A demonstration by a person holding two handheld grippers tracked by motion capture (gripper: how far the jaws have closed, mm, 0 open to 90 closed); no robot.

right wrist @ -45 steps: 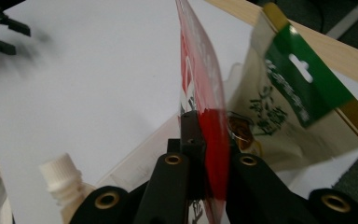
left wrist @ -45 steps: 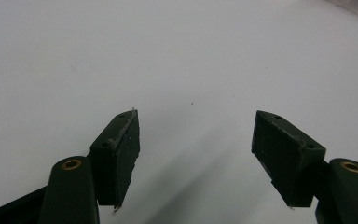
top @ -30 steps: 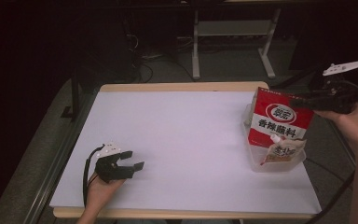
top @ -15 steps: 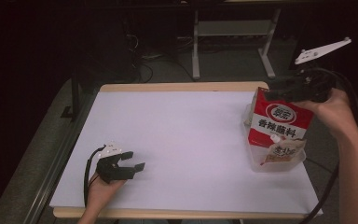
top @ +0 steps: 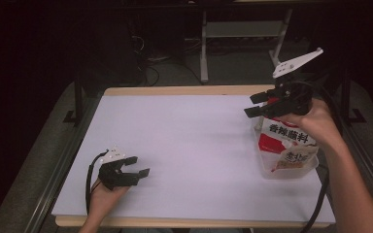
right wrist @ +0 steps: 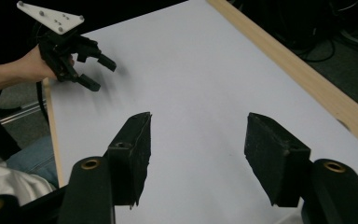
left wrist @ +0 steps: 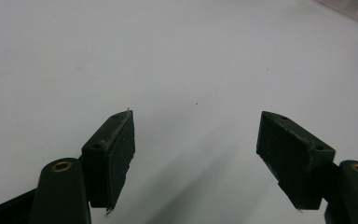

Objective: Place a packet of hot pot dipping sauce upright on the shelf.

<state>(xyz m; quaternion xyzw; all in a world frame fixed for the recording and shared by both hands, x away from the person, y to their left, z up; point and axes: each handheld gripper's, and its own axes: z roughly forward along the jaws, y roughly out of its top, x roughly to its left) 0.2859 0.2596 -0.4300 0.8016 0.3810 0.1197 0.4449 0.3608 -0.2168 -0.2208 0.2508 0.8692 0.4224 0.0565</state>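
- High view: my right tongs (top: 256, 105) hang above the top of the red-and-white bag (top: 285, 141), which stands upright in a clear plastic tub (top: 291, 170) near the right edge of the tabletop (top: 194, 136).
- Their jaws point toward the left of that view and stand apart, with nothing between them; they have just been opening.
- My right hand (top: 315, 121) covers part of the bag's top, and I cannot tell whether it touches the bag.
- The grey three-cornered plate (top: 297, 63) on the right tongs tilts up over the far edge of the tabletop.
- My left tongs (top: 138, 166) sit low over the near left corner of the tabletop, well apart from the bag, with my left hand (top: 104, 194) behind them.
- Left gripper view: the two black jaws stand wide open over bare white tabletop (left wrist: 177, 60) and hold nothing; a corner of the clear tub (left wrist: 354, 7) shows at the top right.
- Right gripper view: my right jaws are spread over the white tabletop (right wrist: 191, 84) with nothing between them.
- Farther off, at the upper left of that view, my left tongs (right wrist: 100, 73) are open too, beside the wooden edge (right wrist: 298, 70) that runs along the tabletop's far side.
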